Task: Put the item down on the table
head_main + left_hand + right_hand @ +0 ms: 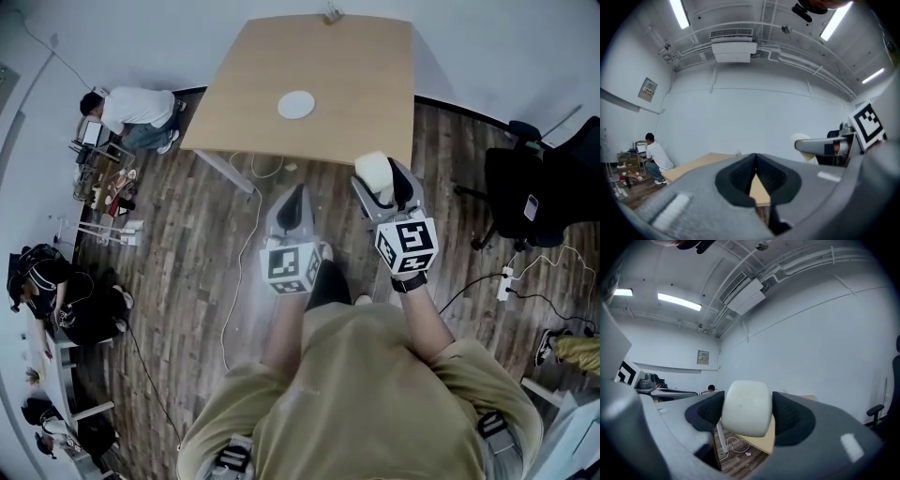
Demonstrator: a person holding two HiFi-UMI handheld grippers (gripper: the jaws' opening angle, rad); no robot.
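My right gripper (380, 184) is shut on a white rounded item (376, 175), held just short of the near edge of the wooden table (328, 66). In the right gripper view the white item (746, 408) fills the gap between the black pads (792, 416), with the table corner below it. My left gripper (293, 202) is shut with nothing in it, its jaws meeting at a tip (756, 169), and it hangs over the floor left of the right one. A white round plate (296, 104) lies at the table's middle.
A black office chair (525, 187) stands at the right on the wooden floor. Cables (246, 244) run under the table's near edge. A person in a white shirt (136, 112) crouches at the table's left, and other people sit at desks (56, 300) along the left wall.
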